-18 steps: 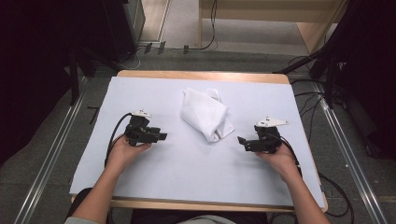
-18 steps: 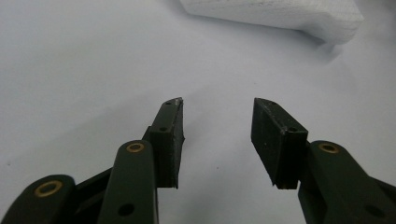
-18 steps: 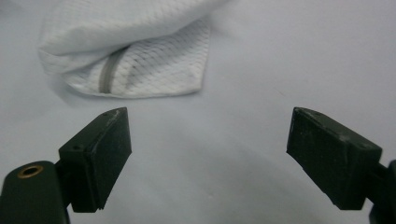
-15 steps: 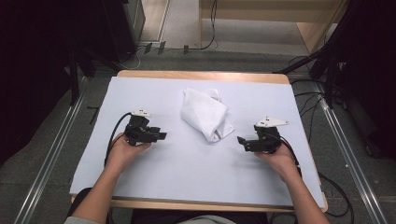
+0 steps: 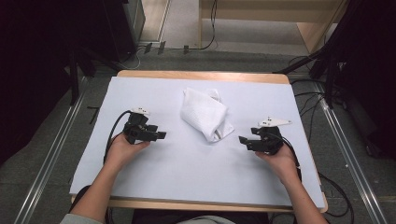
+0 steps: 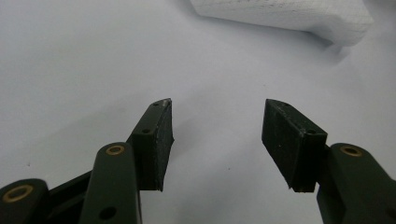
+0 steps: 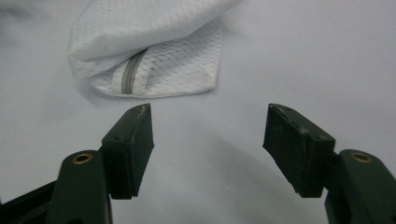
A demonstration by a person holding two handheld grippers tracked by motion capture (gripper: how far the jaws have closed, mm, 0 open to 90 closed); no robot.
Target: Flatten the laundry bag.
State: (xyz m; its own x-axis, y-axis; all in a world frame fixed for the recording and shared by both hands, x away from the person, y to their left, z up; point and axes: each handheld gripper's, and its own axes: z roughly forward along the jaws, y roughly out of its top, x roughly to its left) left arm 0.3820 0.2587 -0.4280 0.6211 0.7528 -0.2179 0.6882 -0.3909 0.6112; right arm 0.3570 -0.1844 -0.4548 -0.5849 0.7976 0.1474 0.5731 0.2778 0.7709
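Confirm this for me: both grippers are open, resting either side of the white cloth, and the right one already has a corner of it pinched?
Not pinched. The right gripper view shows the right gripper open with bare table between its jaws, the white cloth lying beyond them. The left gripper is open too.

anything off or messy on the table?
Only the white cloth: it lies loosely folded and askew mid-table, one corner sticking out toward the right gripper. Nothing spilled or damaged. Both grippers, left too, rest open on the cover, clear of the cloth.

White mesh-patterned cloth (image 5: 205, 114), grey stripe
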